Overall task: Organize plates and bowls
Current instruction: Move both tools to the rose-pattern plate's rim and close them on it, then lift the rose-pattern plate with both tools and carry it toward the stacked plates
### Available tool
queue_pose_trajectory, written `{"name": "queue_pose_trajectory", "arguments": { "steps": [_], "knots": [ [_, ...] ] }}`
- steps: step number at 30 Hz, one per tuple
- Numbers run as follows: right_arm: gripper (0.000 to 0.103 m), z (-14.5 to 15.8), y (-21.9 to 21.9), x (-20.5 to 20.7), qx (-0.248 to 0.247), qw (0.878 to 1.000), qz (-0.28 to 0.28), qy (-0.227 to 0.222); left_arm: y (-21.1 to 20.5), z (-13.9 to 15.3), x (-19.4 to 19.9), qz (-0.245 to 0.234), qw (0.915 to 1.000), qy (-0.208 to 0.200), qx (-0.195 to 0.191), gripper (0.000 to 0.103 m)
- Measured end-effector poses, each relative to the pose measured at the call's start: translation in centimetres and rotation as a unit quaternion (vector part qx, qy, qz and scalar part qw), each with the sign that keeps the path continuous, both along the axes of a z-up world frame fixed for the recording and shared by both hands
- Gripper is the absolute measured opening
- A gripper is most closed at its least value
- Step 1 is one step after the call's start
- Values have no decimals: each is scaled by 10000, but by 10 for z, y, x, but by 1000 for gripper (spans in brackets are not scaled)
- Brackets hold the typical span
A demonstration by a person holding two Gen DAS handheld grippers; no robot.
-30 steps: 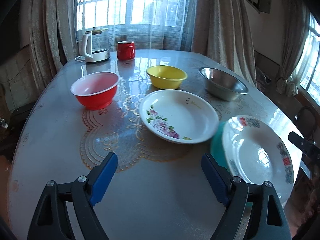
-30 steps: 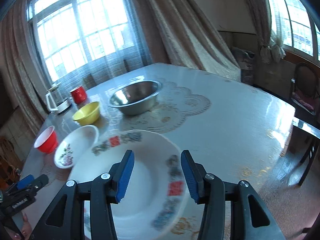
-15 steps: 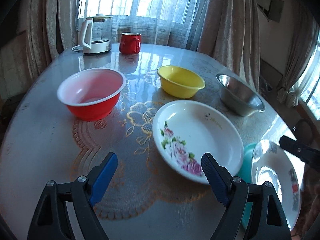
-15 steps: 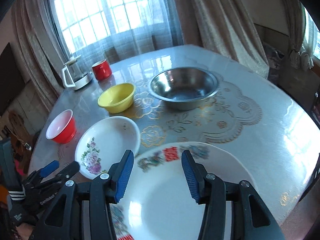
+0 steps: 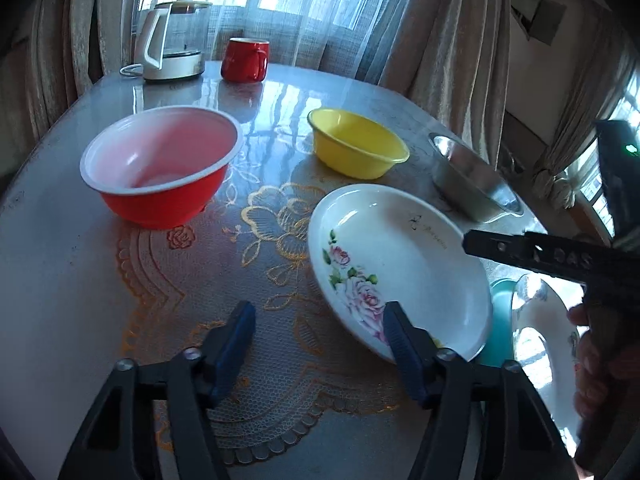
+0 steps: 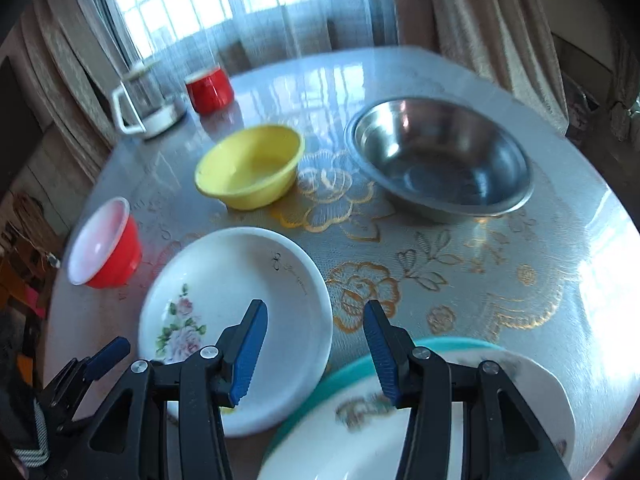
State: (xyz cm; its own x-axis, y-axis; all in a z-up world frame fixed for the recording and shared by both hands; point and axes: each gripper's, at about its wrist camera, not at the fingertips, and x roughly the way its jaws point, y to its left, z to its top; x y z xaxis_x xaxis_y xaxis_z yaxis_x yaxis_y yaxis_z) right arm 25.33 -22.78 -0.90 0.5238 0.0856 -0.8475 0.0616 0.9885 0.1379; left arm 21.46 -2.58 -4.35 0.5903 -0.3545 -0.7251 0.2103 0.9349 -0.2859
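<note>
A white plate with pink roses (image 5: 400,256) lies in the middle of the table. My left gripper (image 5: 320,336) hangs low over the lace mat, its jaws closing. Its right finger overlaps the plate's near rim and nothing is pinched. In the right wrist view my right gripper (image 6: 316,344) is open over the rose plate's (image 6: 224,280) right rim, with nothing between its fingers. Just below it a white plate with red marks (image 6: 360,432) rests on a teal plate (image 6: 348,372). Behind stand a red bowl (image 5: 160,168), a yellow bowl (image 5: 356,144) and a steel bowl (image 6: 440,160).
A white kettle (image 5: 168,40) and a red mug (image 5: 244,60) stand at the table's far edge by the curtained window. A hand (image 5: 592,344) holds the right gripper at the table's right edge. Bare tabletop (image 6: 540,260) lies right of the steel bowl.
My left gripper moved forward to the rose plate's near rim and its jaws narrowed. My right gripper swung from above the red-marked plate to over the rose plate's right rim.
</note>
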Motion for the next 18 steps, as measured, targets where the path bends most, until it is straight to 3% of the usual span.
{"name": "queue_pose_trajectory", "arguments": {
  "steps": [3, 8, 12, 18],
  "knots": [
    [49, -10, -1, 12, 91, 9997, -57, 238, 1, 0, 0, -34, 10000, 7, -38, 61],
    [28, -20, 0, 19, 285, 9985, 28, 467, 4, 0, 2, -80, 9998, 69, -152, 55],
    [27, -21, 7, 17, 145, 9986, 4, 500, 6, 4, 1, -52, 9999, -2, -135, 36],
    [25, -21, 27, 15, 308, 9980, 211, 511, 14, -2, 7, 73, 9998, 171, -4, 35]
  ]
}}
